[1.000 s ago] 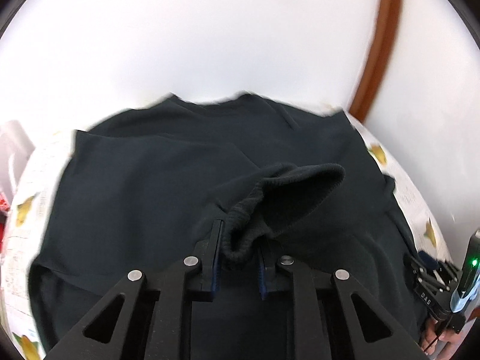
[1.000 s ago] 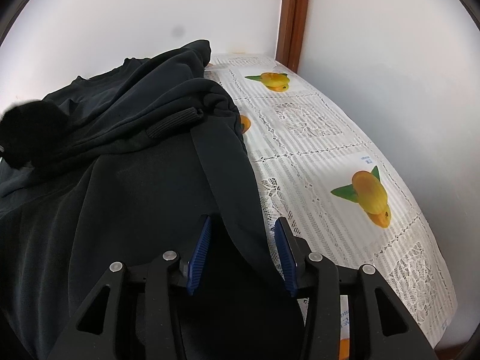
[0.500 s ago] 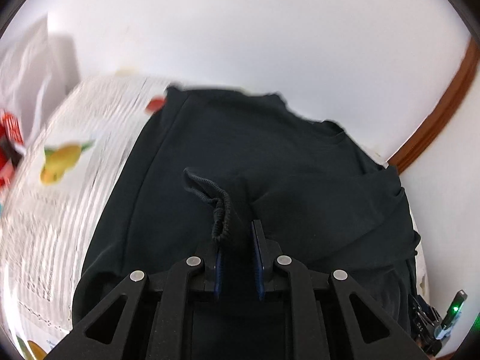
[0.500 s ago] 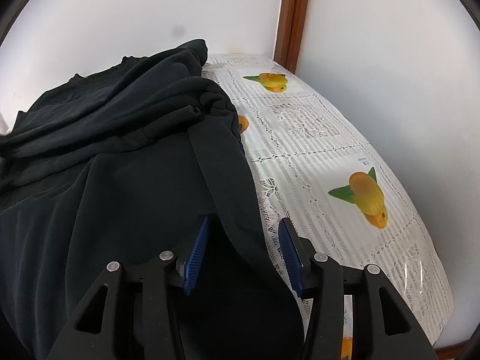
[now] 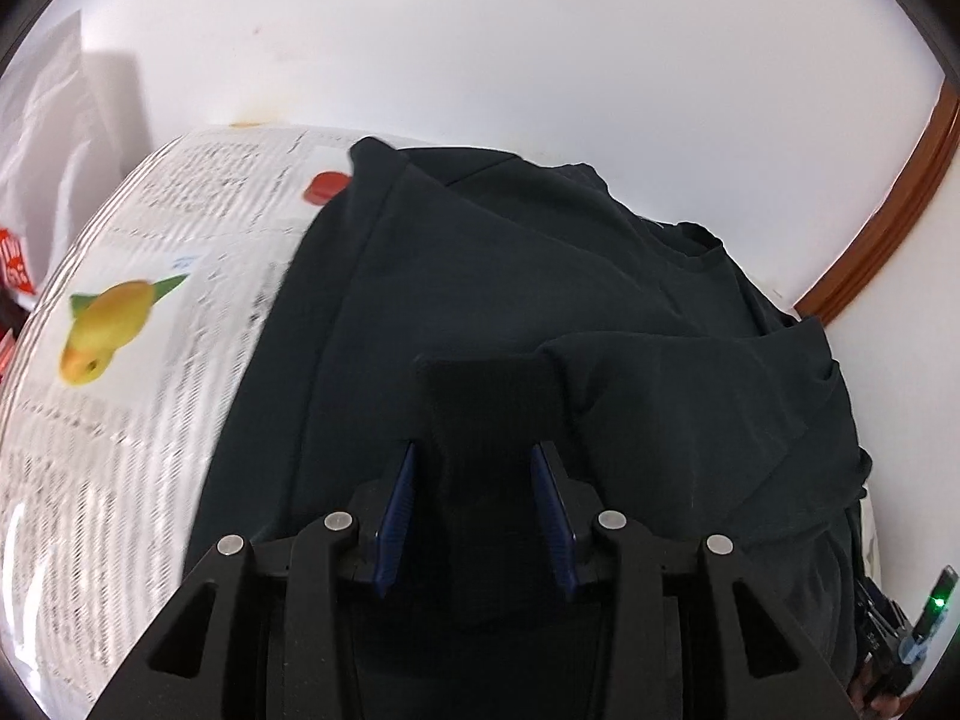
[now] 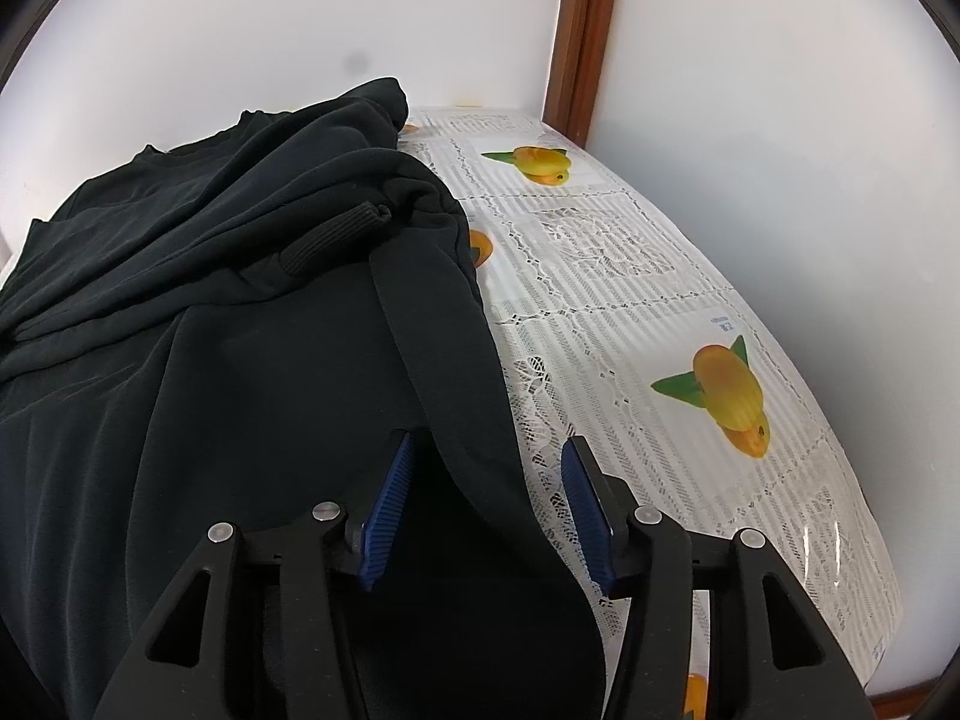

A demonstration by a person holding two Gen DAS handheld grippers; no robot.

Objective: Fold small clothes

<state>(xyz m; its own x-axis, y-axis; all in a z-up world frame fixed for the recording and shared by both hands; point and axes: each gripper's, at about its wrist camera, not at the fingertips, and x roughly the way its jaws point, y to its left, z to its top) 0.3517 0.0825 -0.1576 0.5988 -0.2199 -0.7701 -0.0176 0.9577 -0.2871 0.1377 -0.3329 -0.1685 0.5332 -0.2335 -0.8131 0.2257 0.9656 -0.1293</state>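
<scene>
Hand-held gripper, left point(image 5: 474, 507): jaws now spread apart, where half a second ago they were pinched on the ribbed cuff point(image 5: 489, 402); cuff recorded as released and laid flat on the body of the garment, lying between the parted pads without being clamped
Hand-held gripper, right point(image 6: 486, 504): jaws apart, astride the right edge of the garment, position unchanged over the last second
Black sweatshirt point(image 5: 540, 300): spread on the bench point(image 6: 660, 312), neckline toward the wall; left sleeve judged folded inward, so one sleeve fold is counted as done; second cuff point(image 6: 333, 237) seen bunched with loose folds at the right side, judged not yet tidied
Fruit-print tablecloth point(image 5: 150, 360): covers the bench
Red object point(image 5: 324, 186): just beside the garment's far left corner, possibly only a printed motif
Obstructions: rumpled right-side cloth; wall close behind
</scene>
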